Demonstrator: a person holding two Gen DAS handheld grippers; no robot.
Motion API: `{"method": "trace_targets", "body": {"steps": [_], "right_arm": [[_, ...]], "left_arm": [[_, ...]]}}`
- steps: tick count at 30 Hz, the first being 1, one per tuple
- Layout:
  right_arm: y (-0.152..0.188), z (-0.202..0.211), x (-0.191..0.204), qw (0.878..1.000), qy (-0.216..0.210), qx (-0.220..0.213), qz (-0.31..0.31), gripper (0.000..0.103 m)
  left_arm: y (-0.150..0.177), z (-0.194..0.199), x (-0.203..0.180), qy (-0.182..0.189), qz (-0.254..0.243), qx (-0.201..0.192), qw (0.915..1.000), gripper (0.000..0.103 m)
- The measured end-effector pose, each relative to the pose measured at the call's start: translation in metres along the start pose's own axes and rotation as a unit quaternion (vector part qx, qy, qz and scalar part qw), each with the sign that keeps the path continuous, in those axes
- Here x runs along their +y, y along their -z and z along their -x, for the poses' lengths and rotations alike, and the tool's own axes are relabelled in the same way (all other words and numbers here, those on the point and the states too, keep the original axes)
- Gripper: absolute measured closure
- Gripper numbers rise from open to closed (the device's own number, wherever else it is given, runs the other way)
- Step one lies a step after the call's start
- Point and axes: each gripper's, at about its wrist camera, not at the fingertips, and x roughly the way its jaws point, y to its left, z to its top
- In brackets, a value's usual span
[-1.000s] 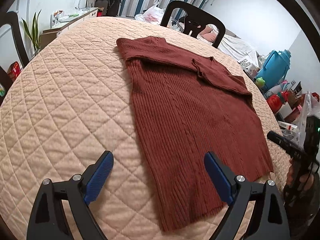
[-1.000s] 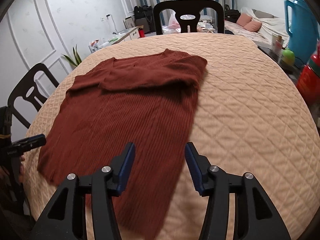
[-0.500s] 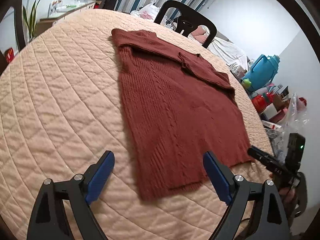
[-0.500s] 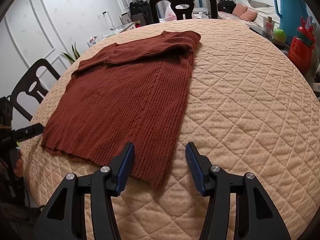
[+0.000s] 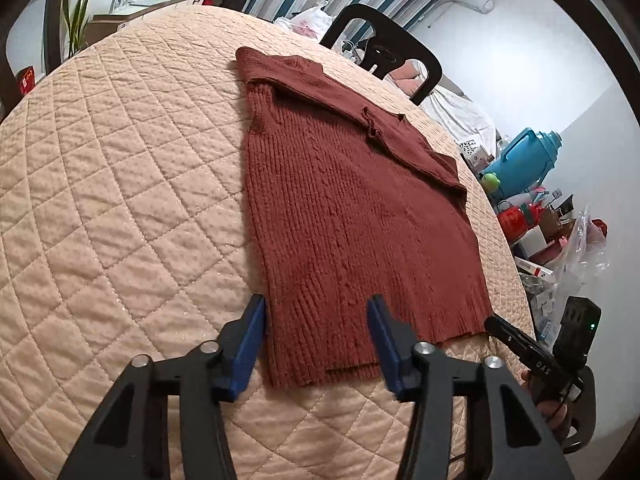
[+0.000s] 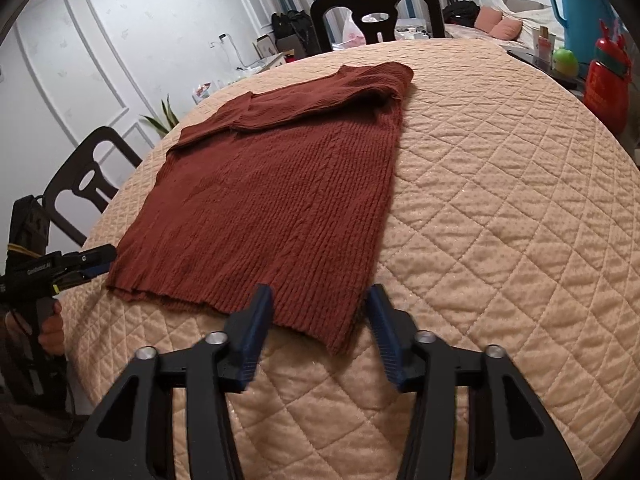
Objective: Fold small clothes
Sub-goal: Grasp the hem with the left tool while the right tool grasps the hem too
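A rust-red ribbed sweater (image 5: 352, 216) lies flat on the peach quilted table cover (image 5: 120, 184), its sleeves folded across the chest at the far end. My left gripper (image 5: 316, 308) straddles the near left corner of the hem. Its jaws are closing with the knit lying between the blue pads (image 5: 250, 336), unpinched. My right gripper (image 6: 320, 296) straddles the other hem corner of the sweater (image 6: 276, 200) in the same way, jaws closing, cloth still flat. The right gripper (image 5: 536, 356) also shows at the lower right of the left wrist view, and the left gripper (image 6: 64, 266) at the left edge of the right wrist view.
Black chairs stand at the far side (image 5: 384, 52) and at the left (image 6: 84, 176). A blue jug (image 5: 524, 160), a red bottle (image 6: 608, 80) and a heap of clutter (image 5: 560, 248) crowd the right side beyond the table edge. A plant (image 5: 76, 20) stands at the far left.
Both grippers have drawn back to the near hem, so its corners now lie between their fingertips. The left jaws have narrowed a lot, the right jaws a little.
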Motion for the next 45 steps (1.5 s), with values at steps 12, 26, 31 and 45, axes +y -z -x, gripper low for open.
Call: {"method": "trace_targets", "body": {"steps": [12,26,31,45], "right_arm": [[0.001,0.001,-0.01,0.999,-0.025,-0.002,-0.039,0.068],[0.001,-0.001,-0.013,0.998,-0.032,-0.003,-0.052,0.094],[0.0,0.005,-0.013,0.998,-0.039,-0.015,-0.053,0.097],[0.002,0.042,-0.006,0.993,-0.082,-0.062,-0.054,0.097]], "left_arm": [[0.003,-0.005,0.0,0.022,0.009,0.009,0.9997,0.07],[0.002,-0.007,0.003,0.018,0.016,0.004,0.9997,0.091],[0.002,0.003,0.0,0.015,0.007,-0.012,0.9998,0.092],[0.003,0.039,-0.006,0.028,-0.017,-0.045,0.9985,0.092]]}}
